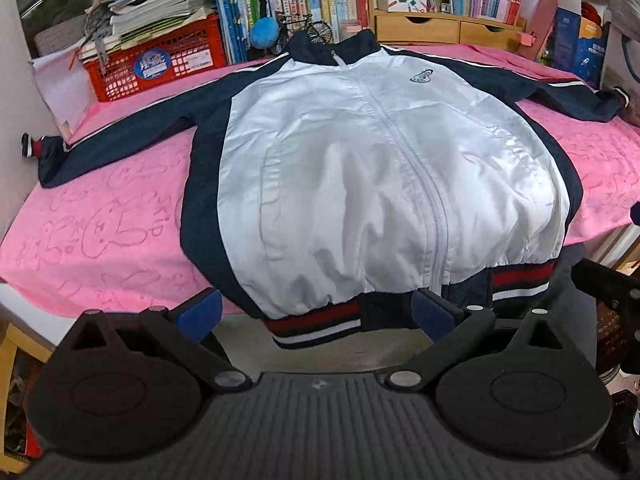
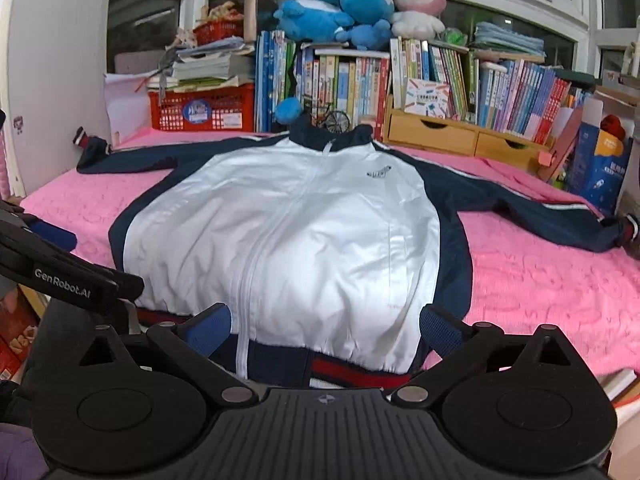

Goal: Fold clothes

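The jacket (image 1: 360,168) lies flat, front up and zipped, on the pink cloth (image 1: 100,232) that covers the table. Its long axis runs from the near edge to the far edge — collar toward the books (image 2: 348,80), striped hem hanging just over the near edge. Both sleeves stretch out sideways toward the side edges. The left gripper (image 1: 316,312) and the right gripper (image 2: 326,328) hover at the hem — jaws spread wide, nothing between the pads.
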Demonstrator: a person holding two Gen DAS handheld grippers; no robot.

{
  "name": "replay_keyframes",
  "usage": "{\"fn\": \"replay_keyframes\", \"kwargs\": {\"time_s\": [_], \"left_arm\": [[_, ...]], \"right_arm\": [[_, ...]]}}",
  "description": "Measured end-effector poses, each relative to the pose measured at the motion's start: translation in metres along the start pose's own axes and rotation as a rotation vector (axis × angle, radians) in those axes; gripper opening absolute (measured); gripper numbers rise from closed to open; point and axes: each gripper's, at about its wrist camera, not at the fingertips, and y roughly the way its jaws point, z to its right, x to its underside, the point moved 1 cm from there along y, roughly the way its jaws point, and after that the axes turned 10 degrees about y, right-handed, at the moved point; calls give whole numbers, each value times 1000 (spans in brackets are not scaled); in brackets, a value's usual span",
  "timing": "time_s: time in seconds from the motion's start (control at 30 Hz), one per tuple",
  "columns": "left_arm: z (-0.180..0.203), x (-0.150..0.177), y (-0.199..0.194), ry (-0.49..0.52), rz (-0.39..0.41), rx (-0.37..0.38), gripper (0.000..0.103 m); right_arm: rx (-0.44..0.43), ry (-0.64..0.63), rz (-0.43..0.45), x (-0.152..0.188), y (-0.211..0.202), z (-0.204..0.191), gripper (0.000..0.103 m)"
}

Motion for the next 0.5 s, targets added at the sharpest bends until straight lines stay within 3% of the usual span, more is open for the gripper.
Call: {"fn": "replay_keyframes", "kwargs": {"time_s": [0.5], "left_arm": [[6, 22, 18, -13, -111, 29, 102]], "right_arm": [[17, 10, -72, 16, 7, 1, 102]]}}
